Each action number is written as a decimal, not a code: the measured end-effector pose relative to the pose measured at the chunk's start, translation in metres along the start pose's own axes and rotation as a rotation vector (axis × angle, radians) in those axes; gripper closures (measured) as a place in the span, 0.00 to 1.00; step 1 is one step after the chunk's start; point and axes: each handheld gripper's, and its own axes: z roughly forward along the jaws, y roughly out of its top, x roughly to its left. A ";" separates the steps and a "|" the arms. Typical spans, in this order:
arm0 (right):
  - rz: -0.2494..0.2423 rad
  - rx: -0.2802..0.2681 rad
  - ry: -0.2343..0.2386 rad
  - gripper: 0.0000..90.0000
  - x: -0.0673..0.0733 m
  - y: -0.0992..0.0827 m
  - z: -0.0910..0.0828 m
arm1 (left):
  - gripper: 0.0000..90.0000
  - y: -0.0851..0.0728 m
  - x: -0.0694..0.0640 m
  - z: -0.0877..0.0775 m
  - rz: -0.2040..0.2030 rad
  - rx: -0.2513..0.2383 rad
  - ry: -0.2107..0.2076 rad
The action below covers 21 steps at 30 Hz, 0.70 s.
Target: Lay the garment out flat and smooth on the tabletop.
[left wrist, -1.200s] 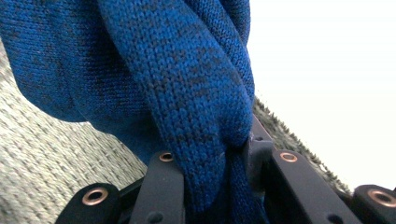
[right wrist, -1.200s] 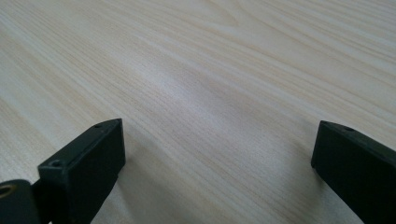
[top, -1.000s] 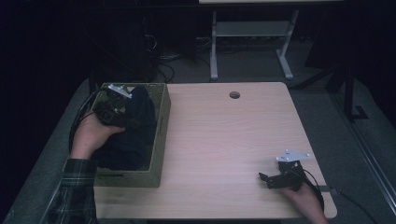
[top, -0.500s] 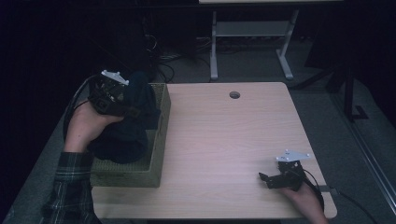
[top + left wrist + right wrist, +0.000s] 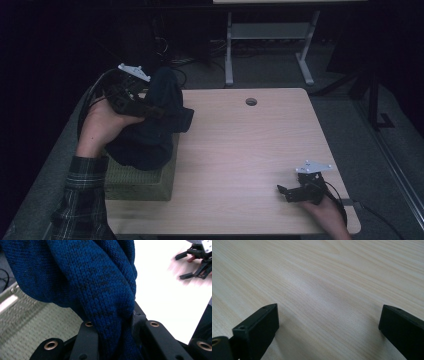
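Your left gripper (image 5: pixel 152 111) was clenched on the blue sweater (image 5: pixel 82 282); its trailing bulk (partly inside the green bin (image 5: pixel 142 180)) could snag and tip it. Your right gripper (image 5: pixel 287 192) rested released.

Support surface: light wood-grain table (image 5: pixel 240 150), rectangular with rounded corners, pale top, grain running across it as seen in the right gripper view (image 5: pixel 317 277).

A round cable hole (image 5: pixel 251 101) sits near the far edge, roughly 12 o'clock from the table centre.

Olive-green fabric box (image 5: pixel 142 180) stands directly on the tabletop at about 8 o'clock, against the near-left corner; its woven wall also shows in the left gripper view (image 5: pixel 32 322).

The right gripper (image 5: pixel 289 192) rests on the tabletop at about 4 o'clock, near the near-right corner, jaws spread apart with bare wood between them (image 5: pixel 328 322).
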 end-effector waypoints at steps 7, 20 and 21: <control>0.000 0.000 0.000 0.03 0.000 0.000 0.000 | 0.82 0.021 -0.014 0.003 0.030 -0.021 -0.007; 0.002 0.000 0.000 0.03 0.000 0.000 0.000 | 0.82 0.056 -0.041 0.029 0.108 0.004 -0.058; 0.003 0.001 0.001 0.03 0.000 0.000 0.000 | 0.82 0.059 -0.044 0.033 0.113 0.011 -0.064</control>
